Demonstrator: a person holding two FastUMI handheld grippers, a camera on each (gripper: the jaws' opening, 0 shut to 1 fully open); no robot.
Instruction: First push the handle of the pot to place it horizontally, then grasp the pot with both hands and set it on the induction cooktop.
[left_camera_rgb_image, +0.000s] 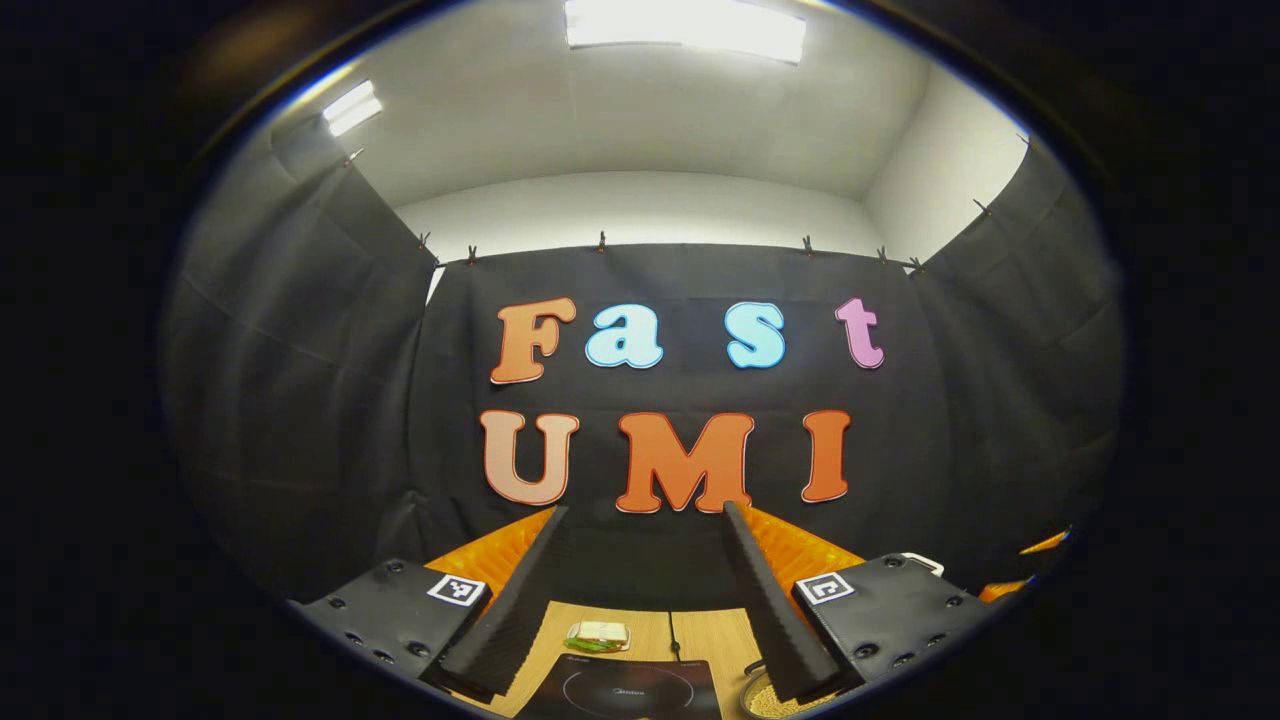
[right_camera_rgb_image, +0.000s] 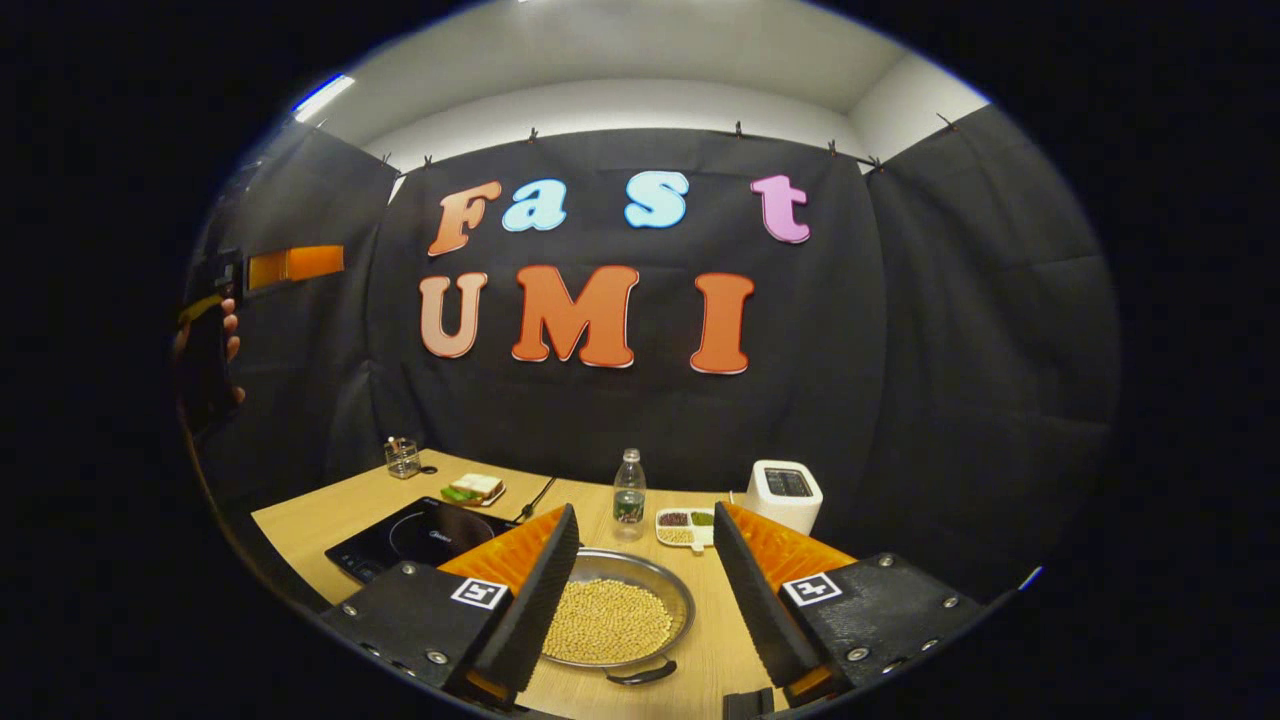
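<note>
Your right gripper hangs released above the worktop, the pot of pale beans lying below and between its spread fingers, its dark handle nearest you. The induction cooktop sits just left of the pot. Your left gripper, likewise released and holding nothing, is raised higher, with the cooktop below it and the pot's rim by its right finger.
</note>
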